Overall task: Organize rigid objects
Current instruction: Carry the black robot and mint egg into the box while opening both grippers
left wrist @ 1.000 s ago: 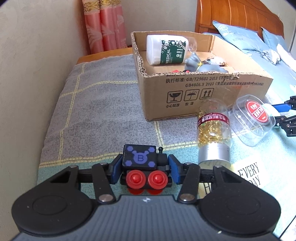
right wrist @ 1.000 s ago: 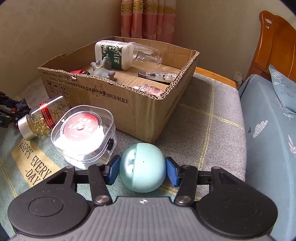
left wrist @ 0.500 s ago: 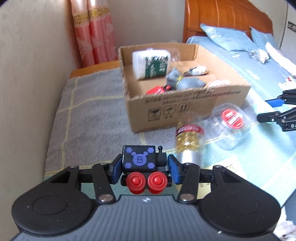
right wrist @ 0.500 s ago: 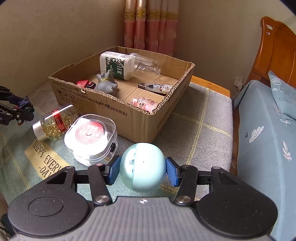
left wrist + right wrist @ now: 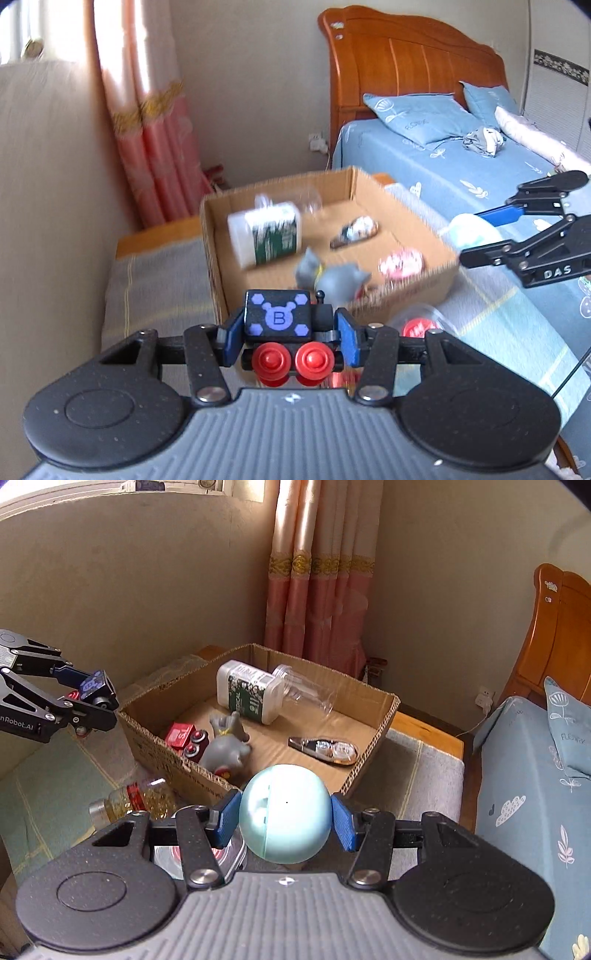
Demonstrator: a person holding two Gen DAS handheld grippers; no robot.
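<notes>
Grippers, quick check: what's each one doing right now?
Left gripper: shut on the black toy train.
Right gripper: shut on the pale blue ball.

Left tongs point(image 5: 289, 338): black speckled linkage arms, blue pads, silver pivot screws, two round black discs flanking grey ribbed housing with small white logo. Right tongs point(image 5: 284, 818): same build. Seen side-on, white lettering on black arms: "DAS" on right unit, "nRobot.AI" on left.
</notes>
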